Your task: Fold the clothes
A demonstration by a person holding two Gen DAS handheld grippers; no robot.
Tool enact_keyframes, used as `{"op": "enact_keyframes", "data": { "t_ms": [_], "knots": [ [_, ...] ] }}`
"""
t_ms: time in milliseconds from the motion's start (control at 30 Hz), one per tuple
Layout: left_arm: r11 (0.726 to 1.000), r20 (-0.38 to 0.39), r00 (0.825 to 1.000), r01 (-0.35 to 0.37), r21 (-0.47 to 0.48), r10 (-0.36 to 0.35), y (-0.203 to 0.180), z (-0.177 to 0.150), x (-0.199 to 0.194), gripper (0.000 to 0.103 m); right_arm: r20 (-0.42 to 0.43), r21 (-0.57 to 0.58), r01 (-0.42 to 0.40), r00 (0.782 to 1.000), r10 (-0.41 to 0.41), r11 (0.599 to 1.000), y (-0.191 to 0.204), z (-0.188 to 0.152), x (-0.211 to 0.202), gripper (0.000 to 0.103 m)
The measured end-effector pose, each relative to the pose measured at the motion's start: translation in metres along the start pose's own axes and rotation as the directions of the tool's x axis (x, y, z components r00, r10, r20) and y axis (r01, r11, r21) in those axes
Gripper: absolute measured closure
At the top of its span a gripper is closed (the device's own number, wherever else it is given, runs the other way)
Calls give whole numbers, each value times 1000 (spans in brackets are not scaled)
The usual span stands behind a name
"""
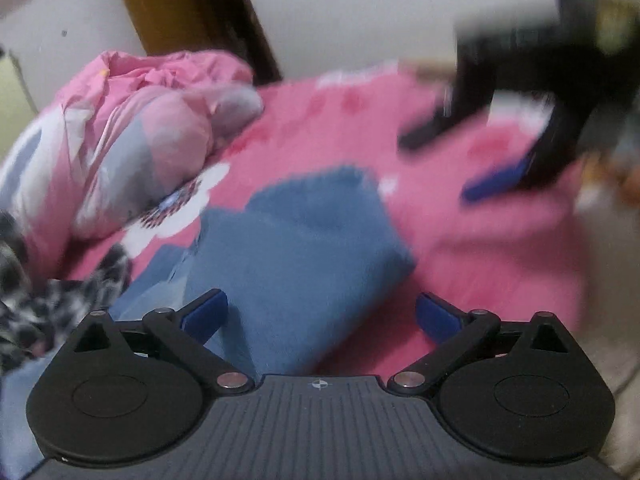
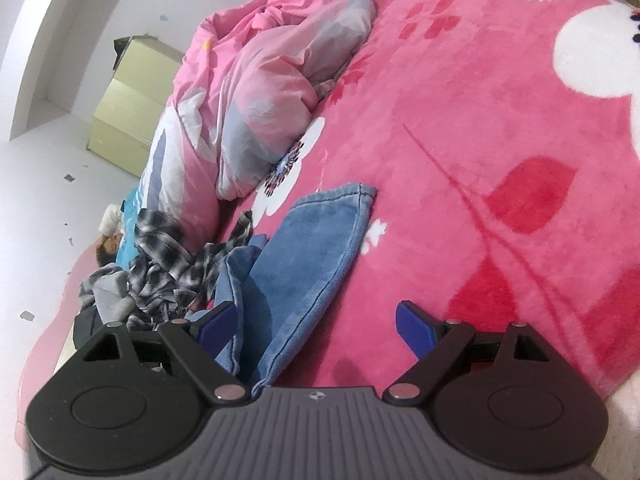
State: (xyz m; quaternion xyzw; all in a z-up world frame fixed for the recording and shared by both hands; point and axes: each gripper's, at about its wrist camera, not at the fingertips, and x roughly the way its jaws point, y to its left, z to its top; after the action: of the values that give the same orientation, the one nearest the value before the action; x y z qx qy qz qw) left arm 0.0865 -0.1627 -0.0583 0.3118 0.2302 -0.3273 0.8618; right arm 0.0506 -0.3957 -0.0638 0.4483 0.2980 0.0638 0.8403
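From my right gripper (image 2: 316, 326) the folded jeans (image 2: 308, 248) run away toward twelve o'clock, long axis nearly in line with my fingers, near end between the wide-spread jaws, and I judge no pad presses on it. My left gripper (image 1: 320, 316) also stands wide and empty, denim just ahead at twelve, so both hands look about equally near. The jeans are stiff, stitched-hem blue cotton on a plush pink floral blanket (image 2: 500, 140); a limp plaid shirt (image 2: 168, 264) lies crumpled at ten o'clock.
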Motion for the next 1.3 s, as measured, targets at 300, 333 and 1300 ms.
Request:
{"op": "enact_keyframes", "data": {
  "t_ms": [300,333,1300],
  "knots": [
    [931,73,997,44,-362,-19,67,11,-14,90,5,-9,-26,1000,26,1000,-3,-2,-7,14],
    [906,94,995,62,-418,-25,80,12,-18,92,7,-9,-28,1000,28,1000,-2,-2,-8,14],
    [531,331,666,-117,-839,669,354,4,-172,97,-280,-388,-40,957,-76,921,118,24,211,97]
  ]
}}
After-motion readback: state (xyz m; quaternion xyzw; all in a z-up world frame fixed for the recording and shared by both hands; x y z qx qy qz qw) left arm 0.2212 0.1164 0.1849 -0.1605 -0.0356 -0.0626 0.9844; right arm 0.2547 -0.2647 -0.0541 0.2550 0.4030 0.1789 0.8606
